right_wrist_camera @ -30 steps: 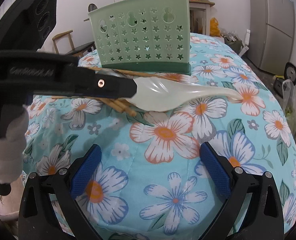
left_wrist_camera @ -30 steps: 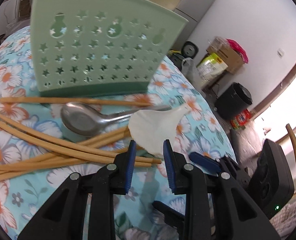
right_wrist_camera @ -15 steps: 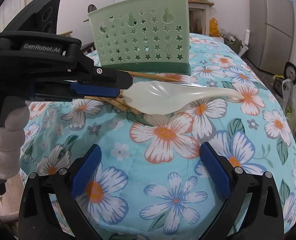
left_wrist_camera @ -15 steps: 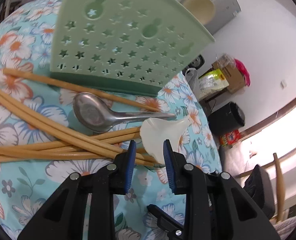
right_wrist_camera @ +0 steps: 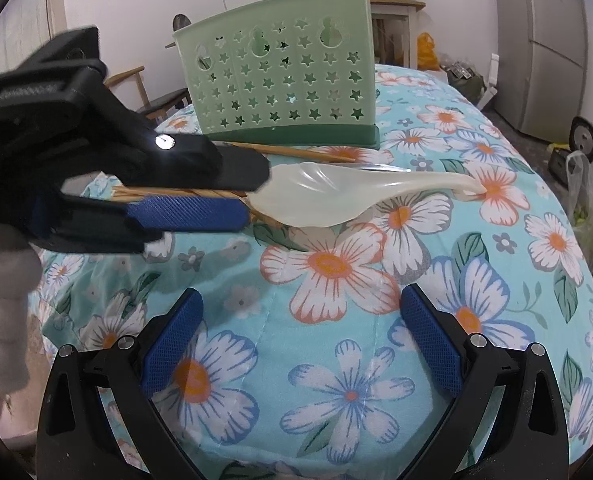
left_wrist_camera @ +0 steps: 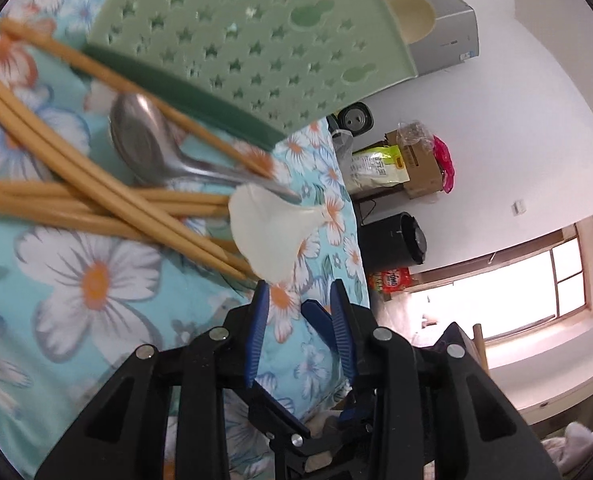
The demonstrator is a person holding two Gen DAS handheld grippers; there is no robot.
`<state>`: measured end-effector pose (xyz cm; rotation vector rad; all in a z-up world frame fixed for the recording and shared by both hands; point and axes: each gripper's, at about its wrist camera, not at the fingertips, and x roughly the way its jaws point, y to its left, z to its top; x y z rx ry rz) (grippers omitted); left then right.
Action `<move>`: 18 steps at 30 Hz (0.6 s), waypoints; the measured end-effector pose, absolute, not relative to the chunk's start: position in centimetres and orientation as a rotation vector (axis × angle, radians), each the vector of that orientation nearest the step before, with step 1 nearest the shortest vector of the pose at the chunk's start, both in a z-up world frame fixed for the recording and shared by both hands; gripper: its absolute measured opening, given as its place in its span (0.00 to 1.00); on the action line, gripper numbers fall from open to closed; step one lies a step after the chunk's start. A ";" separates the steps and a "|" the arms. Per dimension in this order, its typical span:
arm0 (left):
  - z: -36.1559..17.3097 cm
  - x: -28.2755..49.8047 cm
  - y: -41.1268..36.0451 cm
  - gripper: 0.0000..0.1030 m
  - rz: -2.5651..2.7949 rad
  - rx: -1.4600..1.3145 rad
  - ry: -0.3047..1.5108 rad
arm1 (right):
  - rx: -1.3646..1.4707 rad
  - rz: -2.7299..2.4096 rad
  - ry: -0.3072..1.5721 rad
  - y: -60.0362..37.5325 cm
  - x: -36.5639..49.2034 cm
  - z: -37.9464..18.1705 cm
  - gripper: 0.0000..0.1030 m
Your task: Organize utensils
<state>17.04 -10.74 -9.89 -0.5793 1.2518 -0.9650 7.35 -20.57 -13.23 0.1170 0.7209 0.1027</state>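
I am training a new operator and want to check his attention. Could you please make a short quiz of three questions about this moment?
1. True or false: the right gripper is shut on a fork.
2. Which thing lies nearest to the tips of the left gripper? A) the white spoon B) a knife C) a cup
3. Fill in (inside/outside): the chopsticks lie ___ the green holder.

Key:
1. False: it is open and holds nothing.
2. A.
3. Outside, on the floral cloth.
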 end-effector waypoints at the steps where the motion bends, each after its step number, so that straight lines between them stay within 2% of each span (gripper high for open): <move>1: -10.0 16.9 -11.0 0.29 -0.967 -0.584 1.259 | 0.123 0.105 0.722 -20.7 7.3 -13.2 0.93; 7: -10.8 16.6 -12.8 0.36 -0.943 -0.599 1.287 | 0.176 0.097 0.727 -22.2 5.9 -12.9 0.92; 18: -12.4 16.9 -13.8 0.36 -0.753 -0.814 1.264 | 0.268 0.009 0.717 -25.5 3.6 -12.3 0.92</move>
